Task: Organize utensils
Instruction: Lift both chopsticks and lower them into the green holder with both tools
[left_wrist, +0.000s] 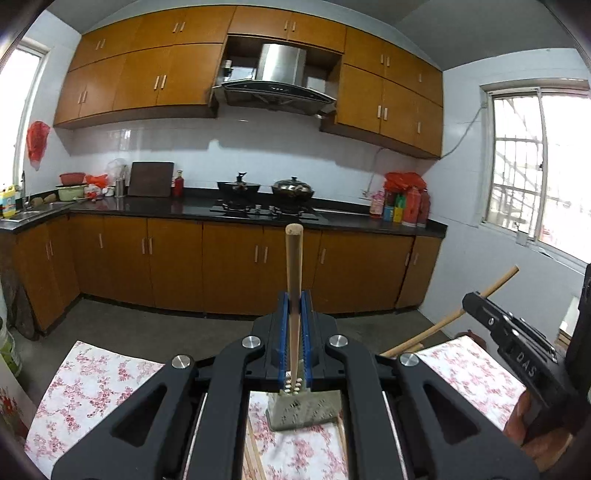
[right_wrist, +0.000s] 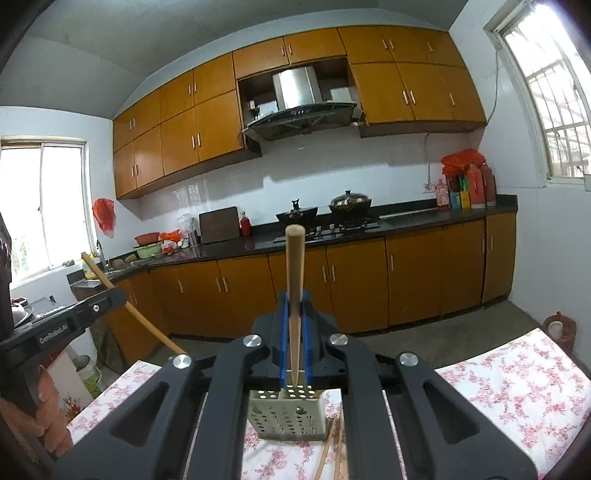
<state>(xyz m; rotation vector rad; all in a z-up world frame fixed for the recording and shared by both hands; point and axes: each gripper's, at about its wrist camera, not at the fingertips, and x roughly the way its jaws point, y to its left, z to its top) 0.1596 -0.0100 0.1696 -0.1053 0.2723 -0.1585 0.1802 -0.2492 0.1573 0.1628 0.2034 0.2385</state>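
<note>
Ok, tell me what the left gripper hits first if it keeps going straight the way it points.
Nothing close. The left gripper, shut on a chopstick, points across open floor at the lower cabinets under the stove. Those would likely come first, though depth is unclear.

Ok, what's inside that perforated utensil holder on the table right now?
The utensil holder looks empty at its visible top; its depths are hidden. Loose chopsticks lie beside it.
</note>
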